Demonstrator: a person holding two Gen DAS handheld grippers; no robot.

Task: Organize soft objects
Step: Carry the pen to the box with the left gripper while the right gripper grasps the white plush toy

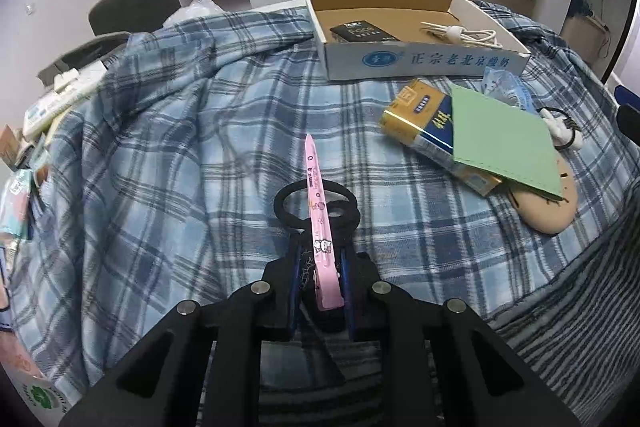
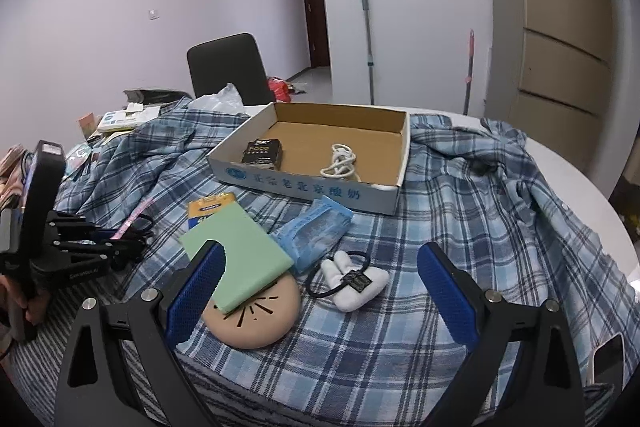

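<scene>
Your left gripper (image 1: pixel 320 259) has its fingers closed on a pink strip (image 1: pixel 318 211), which stands on edge between the pads and points away over the plaid cloth (image 1: pixel 180 147). Black scissors (image 1: pixel 316 205) lie just past the fingertips, their loops under the strip; you cannot tell whether the pads also touch them. From the right wrist view that gripper sits low at the left, with the strip's tip showing beyond it.

Your right gripper (image 2: pixel 320 291) hangs with its fingers wide apart and nothing between them. Nearest, between the blue pads (image 2: pixel 448 291), lies a white plush hair tie (image 2: pixel 356 281) with a black elastic loop, flat on the cloth. Just left of it sits a tan round cushion (image 2: pixel 256 319), partly under a green sheet (image 2: pixel 240 255). The sheet also overlaps a yellow tissue pack (image 2: pixel 210 207) on its far side. A blue plastic pouch (image 2: pixel 316 231) lies touching the sheet's right edge, between the hair tie and the box.

Farther on, an open cardboard box (image 2: pixel 304 187) rests on the cloth. Inside it are a black pack (image 2: pixel 262 151) to the left and a coiled white cable (image 2: pixel 340 161) to the right, apart from each other. Behind the surface stand a dark chair (image 2: pixel 228 67) and a mop handle (image 2: pixel 368 35) leaning on the wall.
</scene>
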